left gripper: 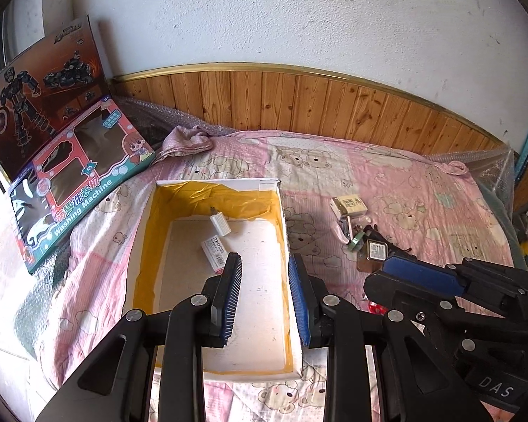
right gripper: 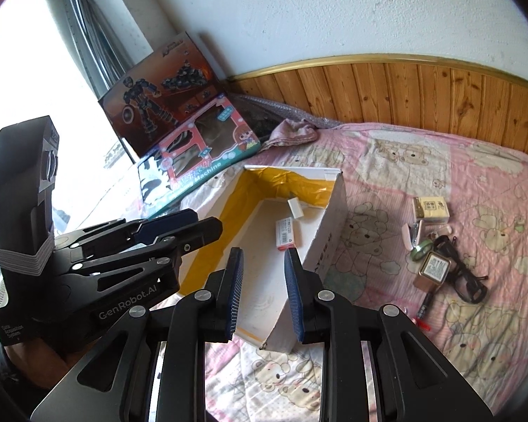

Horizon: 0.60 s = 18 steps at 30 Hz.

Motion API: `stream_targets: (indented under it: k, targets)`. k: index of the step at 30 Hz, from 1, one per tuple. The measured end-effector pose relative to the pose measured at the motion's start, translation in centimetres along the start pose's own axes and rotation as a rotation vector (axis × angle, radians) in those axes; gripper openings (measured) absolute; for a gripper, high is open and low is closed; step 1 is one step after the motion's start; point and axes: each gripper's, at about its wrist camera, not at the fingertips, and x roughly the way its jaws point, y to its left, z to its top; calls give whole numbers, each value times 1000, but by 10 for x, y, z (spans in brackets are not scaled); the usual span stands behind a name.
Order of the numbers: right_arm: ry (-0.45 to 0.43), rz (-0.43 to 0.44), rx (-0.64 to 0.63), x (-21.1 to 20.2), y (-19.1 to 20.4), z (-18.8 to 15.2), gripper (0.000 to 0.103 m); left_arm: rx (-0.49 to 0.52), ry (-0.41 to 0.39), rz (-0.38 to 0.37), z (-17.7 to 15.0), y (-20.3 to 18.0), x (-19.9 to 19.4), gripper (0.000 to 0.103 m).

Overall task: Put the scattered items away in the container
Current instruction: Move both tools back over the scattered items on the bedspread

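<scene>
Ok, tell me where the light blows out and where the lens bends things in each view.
Right wrist view: the window at left is blown out to white, washing out detail behind the left gripper. Left wrist view: lighting is more even, with only the far left edge overexposed. Both views: fisheye bends the wooden wall panel into an arc, and dark vignetting fills the corners.

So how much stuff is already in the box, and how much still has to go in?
Two things already lie in the white box: a white plug and a small staples box. Both grippers, left and right, are open and empty. Still out on the pink blanket: the yellowish box, stapler, tape roll, black glasses and a few more bits.
</scene>
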Motion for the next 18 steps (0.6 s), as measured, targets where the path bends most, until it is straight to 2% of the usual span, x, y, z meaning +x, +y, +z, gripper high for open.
stream_targets:
  k: [9, 18]
  targets:
    - [-74, 15, 78, -52, -18, -26, 27, 32, -37, -31, -16, -24, -35, 29]
    - [-140, -9, 175, -97, -42, -64, 28, 57, -38, -89, -39, -50, -52, 29]
